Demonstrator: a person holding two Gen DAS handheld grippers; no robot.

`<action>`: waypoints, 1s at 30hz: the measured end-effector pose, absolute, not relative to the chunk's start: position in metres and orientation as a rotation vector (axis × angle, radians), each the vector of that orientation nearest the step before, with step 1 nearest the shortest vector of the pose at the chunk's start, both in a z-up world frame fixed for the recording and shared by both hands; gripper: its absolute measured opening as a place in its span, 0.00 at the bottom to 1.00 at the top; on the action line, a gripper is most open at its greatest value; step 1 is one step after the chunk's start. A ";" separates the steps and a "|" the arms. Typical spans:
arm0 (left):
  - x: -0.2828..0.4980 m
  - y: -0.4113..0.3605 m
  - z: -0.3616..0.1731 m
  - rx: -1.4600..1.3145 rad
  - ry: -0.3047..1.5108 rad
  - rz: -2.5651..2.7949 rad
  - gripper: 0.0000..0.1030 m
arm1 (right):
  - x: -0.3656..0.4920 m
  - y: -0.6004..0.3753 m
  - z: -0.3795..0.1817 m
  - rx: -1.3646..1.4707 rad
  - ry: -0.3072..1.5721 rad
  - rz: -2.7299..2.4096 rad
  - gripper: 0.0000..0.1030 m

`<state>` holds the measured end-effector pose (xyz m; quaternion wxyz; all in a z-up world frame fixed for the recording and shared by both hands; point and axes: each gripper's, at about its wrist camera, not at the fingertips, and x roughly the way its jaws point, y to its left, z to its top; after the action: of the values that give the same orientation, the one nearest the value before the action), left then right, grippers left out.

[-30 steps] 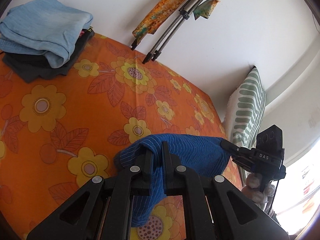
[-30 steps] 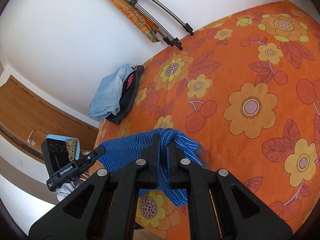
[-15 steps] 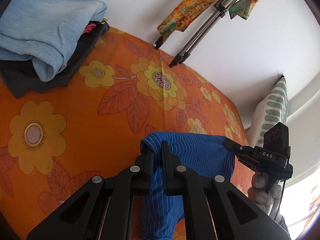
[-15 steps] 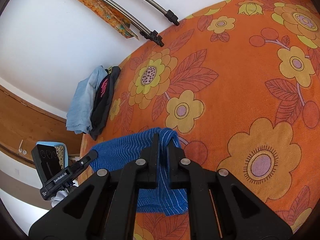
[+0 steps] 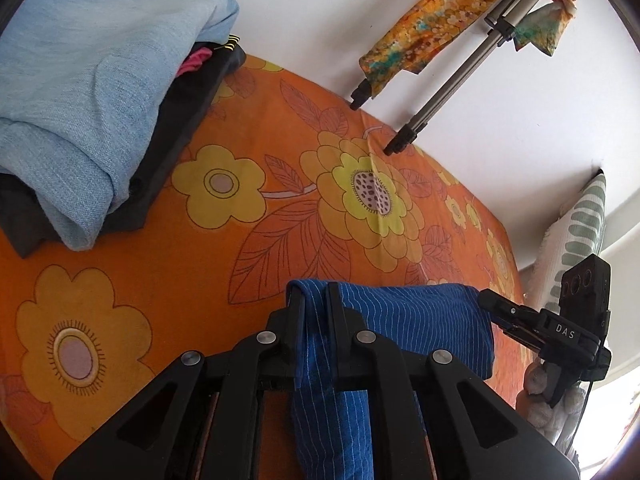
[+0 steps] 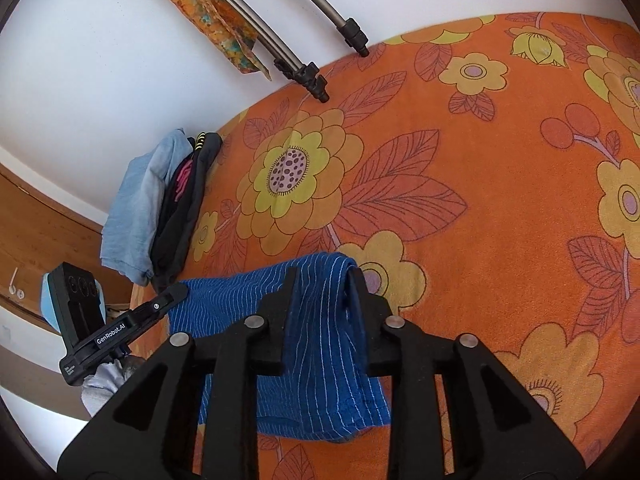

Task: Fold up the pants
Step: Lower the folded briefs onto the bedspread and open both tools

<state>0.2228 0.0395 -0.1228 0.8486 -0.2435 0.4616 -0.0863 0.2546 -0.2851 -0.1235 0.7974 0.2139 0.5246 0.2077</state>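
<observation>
Left wrist: both grippers' jaws clamp the blue pants (image 5: 416, 320) edge above bedspread (image 5: 280, 216).

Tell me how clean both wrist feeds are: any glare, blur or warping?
Left wrist: sharp, but the window corner is blown out white; dark fisheye rim. Right wrist: even light, no glare; tripod legs bow strongly; pinstripes on the blue pants crisp.

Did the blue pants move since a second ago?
Yes. In the left wrist view the blue striped pants, pinched in both tongs, have moved farther across the orange floral bedspread, toward the folded clothes pile and the tripod feet at the wall.
</observation>
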 end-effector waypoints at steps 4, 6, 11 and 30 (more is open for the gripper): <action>0.219 0.055 -0.115 -0.517 0.946 -0.141 0.15 | 0.251 -0.309 -0.111 0.466 1.089 0.395 0.48; 0.213 0.064 -0.107 -0.547 0.922 -0.142 0.15 | 0.246 -0.320 -0.100 0.469 1.045 0.381 0.48; 0.192 0.045 -0.083 -0.482 0.870 -0.222 0.15 | 0.228 -0.307 -0.078 0.403 0.981 0.486 0.40; 0.190 0.024 -0.137 -0.332 1.025 -0.206 0.16 | 0.216 -0.261 -0.137 0.155 1.169 0.508 0.34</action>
<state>0.1903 0.0240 -0.1373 0.8533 -0.1579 0.4871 -0.0979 0.2163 -0.2608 -0.1365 0.8008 0.0722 0.5454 0.2368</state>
